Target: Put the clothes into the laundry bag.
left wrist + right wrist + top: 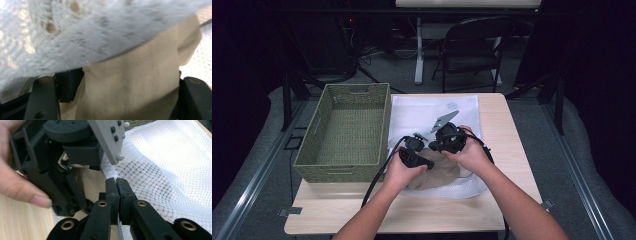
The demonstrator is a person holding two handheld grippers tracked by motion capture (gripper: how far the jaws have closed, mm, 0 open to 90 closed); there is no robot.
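Observation:
A white mesh bag (432,110) lies flat on the wooden table (509,150), with a beige cloth (437,175) bunched at its near edge. My right gripper (116,182) is shut on the bag's edge (110,170), and the mesh (162,170) spreads away to its right. My left gripper (119,82) stands open with the beige cloth (130,85) between its wide-set jaws, while raised mesh (100,32) hangs just above it. In the high view both grippers, left (414,152) and right (449,140), meet over the bag's near end, close together. The left gripper's body (62,157) sits just left of my right jaws.
A green woven basket (357,88) stands on the table's left half, touching the bag's left edge. Bare wood runs along the table's front and right side. A folding chair (472,45) and a desk leg (418,50) stand beyond the far edge.

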